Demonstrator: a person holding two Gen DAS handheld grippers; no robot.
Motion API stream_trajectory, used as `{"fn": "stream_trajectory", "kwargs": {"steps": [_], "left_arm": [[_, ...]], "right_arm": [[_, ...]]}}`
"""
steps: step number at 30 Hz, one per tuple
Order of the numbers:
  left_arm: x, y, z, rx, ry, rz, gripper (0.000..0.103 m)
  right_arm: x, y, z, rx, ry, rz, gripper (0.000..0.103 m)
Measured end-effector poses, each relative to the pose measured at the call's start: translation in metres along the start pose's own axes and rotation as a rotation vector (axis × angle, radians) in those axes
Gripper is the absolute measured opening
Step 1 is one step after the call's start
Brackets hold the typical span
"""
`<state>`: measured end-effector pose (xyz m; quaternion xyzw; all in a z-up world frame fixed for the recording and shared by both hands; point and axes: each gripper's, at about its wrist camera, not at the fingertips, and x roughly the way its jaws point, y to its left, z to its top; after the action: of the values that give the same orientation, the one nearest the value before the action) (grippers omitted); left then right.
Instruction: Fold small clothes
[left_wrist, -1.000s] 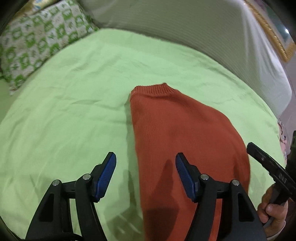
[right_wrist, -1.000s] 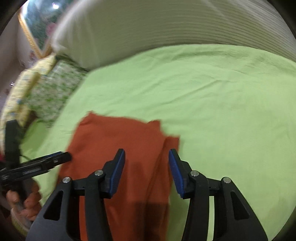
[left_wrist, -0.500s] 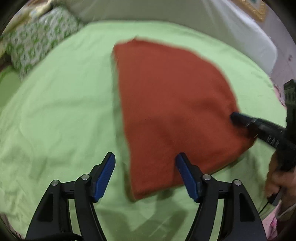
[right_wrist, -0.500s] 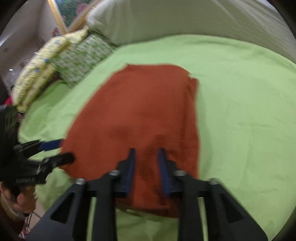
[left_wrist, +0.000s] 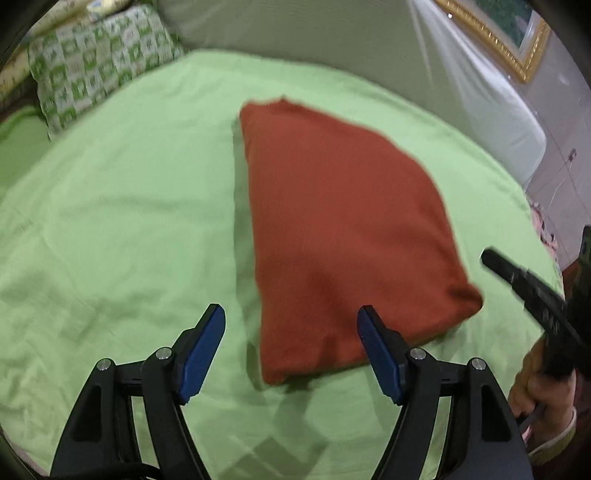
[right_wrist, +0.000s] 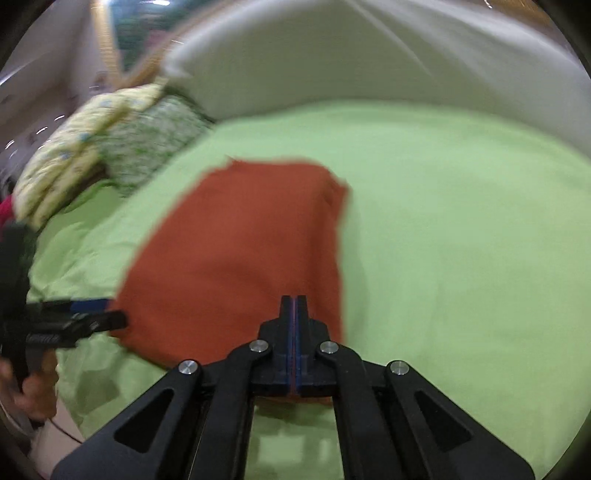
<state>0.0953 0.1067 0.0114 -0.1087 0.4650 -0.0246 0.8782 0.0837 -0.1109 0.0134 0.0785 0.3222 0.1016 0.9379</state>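
A folded rust-orange knit garment (left_wrist: 343, 229) lies flat on the green bedsheet (left_wrist: 122, 221). My left gripper (left_wrist: 291, 347) is open and empty, held just above the sheet in front of the garment's near edge. In the right wrist view the garment (right_wrist: 240, 254) lies ahead and to the left. My right gripper (right_wrist: 294, 314) is shut, its jaws pressed together with nothing clearly between them, over the garment's near right corner. The right gripper also shows at the right edge of the left wrist view (left_wrist: 517, 280).
A green-and-white patterned pillow (left_wrist: 92, 66) lies at the far left of the bed, with a yellow pillow (right_wrist: 74, 140) beside it. A white padded headboard (right_wrist: 369, 62) rises behind the sheet. A gold picture frame (left_wrist: 491, 40) hangs on the wall.
My right gripper closed from open to fully shut and pulled back from the garment. My left gripper also drew back, so the whole folded garment now shows ahead.
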Motion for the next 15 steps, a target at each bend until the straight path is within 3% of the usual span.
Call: {"fn": "stream_trajectory", "kwargs": {"steps": [2,5,8,11,15], "left_arm": [[-0.002,-0.005,0.004,0.022,-0.015,0.022,0.078],[0.011,-0.004,-0.001,0.039,0.021,0.077,0.078],[0.034,-0.002,-0.012,0.051,0.066,0.133,0.081],[0.035,0.001,-0.023,0.033,0.053,0.153,0.083],[0.025,-0.006,-0.031,0.047,0.026,0.208,0.083]], "right_arm": [[0.001,0.01,0.003,-0.003,0.013,0.062,0.004],[0.021,0.014,-0.005,0.0,0.09,0.071,0.004],[0.035,-0.002,-0.026,0.041,0.185,-0.005,0.003],[0.029,-0.025,-0.035,0.14,0.178,0.044,0.003],[0.019,-0.018,-0.034,0.113,0.16,0.015,0.004]]}}
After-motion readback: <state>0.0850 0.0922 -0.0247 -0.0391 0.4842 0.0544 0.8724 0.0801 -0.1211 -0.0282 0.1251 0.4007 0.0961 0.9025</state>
